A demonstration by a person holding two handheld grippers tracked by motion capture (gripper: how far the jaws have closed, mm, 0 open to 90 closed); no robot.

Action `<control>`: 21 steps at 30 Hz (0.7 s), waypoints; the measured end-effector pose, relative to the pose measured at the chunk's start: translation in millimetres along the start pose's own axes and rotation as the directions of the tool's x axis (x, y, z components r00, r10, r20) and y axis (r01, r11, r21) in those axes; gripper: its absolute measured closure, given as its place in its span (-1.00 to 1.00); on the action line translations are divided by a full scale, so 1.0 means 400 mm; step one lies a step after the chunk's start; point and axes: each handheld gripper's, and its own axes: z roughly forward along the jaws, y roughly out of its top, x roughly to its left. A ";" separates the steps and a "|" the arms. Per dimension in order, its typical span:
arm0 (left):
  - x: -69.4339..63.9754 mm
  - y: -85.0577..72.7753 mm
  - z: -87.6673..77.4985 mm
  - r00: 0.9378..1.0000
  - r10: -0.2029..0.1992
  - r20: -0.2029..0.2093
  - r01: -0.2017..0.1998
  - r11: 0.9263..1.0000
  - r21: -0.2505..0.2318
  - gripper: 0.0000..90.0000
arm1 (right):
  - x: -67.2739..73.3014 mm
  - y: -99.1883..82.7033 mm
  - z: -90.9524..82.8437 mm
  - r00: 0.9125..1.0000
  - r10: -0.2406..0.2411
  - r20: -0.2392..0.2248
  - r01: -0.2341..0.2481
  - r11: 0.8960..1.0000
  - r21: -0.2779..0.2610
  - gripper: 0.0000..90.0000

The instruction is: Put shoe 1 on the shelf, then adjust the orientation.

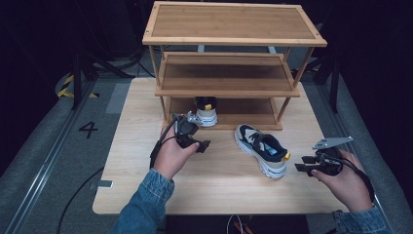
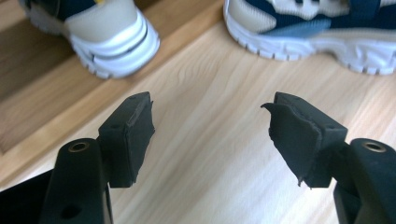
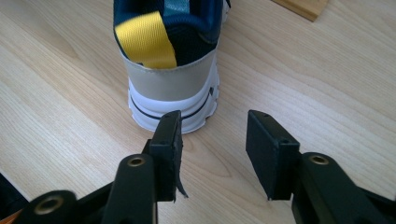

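A navy, beige and white sneaker stands on the bottom shelf of a wooden rack, heel toward me; the left gripper view has its heel at upper left. Its mate lies on the table in front of the rack, heel toward the right. My left gripper hovers between the two shoes, open and empty, with the mate's sole beyond it. My right gripper sits just behind the mate's heel, open, with nothing between its pads.
The rack has three shelves; its top and middle shelves are bare. The light wooden table ends at a front edge near the person's denim sleeves. Grey floor with a painted "4" lies to the left.
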 end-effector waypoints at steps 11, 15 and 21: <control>0.014 -0.073 -0.041 1.000 -0.019 -0.007 0.020 0.996 0.091 -0.34 | 0.003 0.010 -0.008 1.000 -0.016 -0.020 0.016 1.000 -0.001 0.12; 0.028 -0.103 -0.042 1.000 -0.022 -0.015 0.024 0.988 0.151 -0.37 | 0.005 0.013 -0.013 0.999 -0.016 -0.028 0.016 1.000 0.007 0.11; 0.044 -0.132 -0.034 1.000 -0.024 -0.009 0.025 0.975 0.219 -0.39 | 0.015 0.022 -0.016 0.998 -0.032 -0.045 0.032 0.999 0.006 0.09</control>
